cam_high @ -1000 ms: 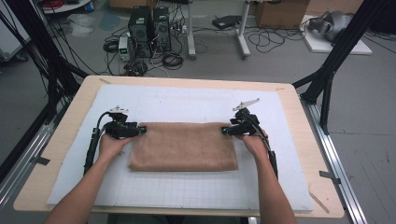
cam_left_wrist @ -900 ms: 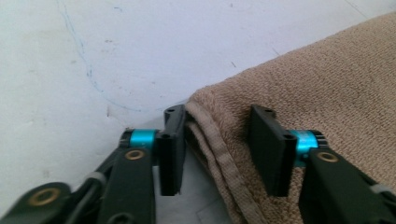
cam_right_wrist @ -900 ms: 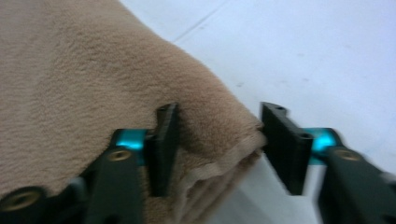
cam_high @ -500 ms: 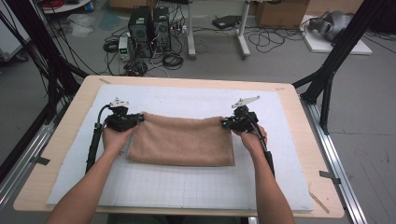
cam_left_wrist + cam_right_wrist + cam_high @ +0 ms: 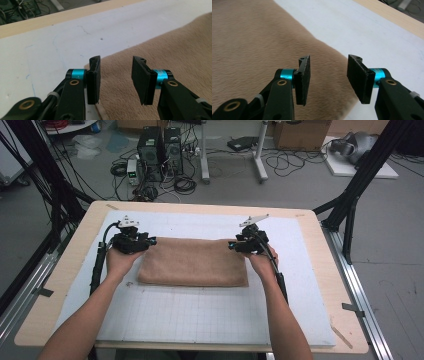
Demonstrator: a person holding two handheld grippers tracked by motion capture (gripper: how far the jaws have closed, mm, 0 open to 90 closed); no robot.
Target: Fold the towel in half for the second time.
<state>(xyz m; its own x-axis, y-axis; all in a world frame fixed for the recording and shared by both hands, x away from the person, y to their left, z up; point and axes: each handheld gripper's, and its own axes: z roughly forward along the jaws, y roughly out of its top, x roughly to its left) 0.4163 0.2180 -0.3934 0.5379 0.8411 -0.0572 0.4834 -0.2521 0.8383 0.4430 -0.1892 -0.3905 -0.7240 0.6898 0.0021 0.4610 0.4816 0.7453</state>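
Both claws had let go: the left claw (image 5: 151, 240) and right claw (image 5: 232, 245) had just been opening, jaws apart with nothing pinched between them. The folded tan towel (image 5: 192, 262) lay flat on the white mat (image 5: 210, 310), nearer the tabletop's far edge, each far corner just under and ahead of a claw. In the left gripper view the towel (image 5: 160, 57) sat below the gap. This looked like the release after a fold; next, a fresh grip on an edge was needed
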